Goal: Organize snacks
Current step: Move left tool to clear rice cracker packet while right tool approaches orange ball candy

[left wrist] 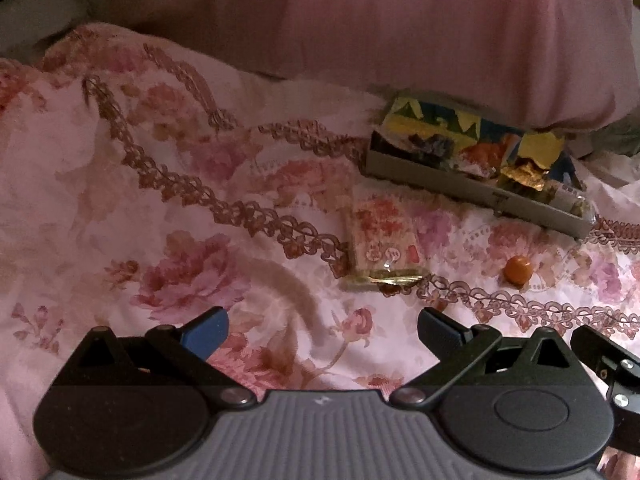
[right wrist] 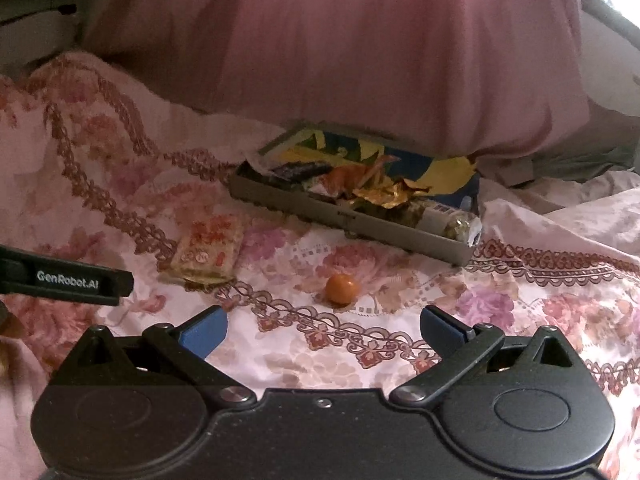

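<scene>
Floral bedspread [right wrist: 120, 168], pink pillow [right wrist: 380, 48] cut off at top. Grey tray [right wrist: 340, 216] crammed with crinkled wrappers, contents hard to make out. Flat snack packet [left wrist: 384, 244] ahead of left tool [left wrist: 322, 334]; round orange candy [right wrist: 341, 289] just ahead of right tool [right wrist: 322, 330]. Both tools wide open, empty.

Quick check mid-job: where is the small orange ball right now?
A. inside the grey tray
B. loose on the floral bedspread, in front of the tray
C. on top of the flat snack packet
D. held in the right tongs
B: the orange ball lies on the bedspread, apart from the grey tray and the snack packet; the right tongs are open and empty.
</scene>
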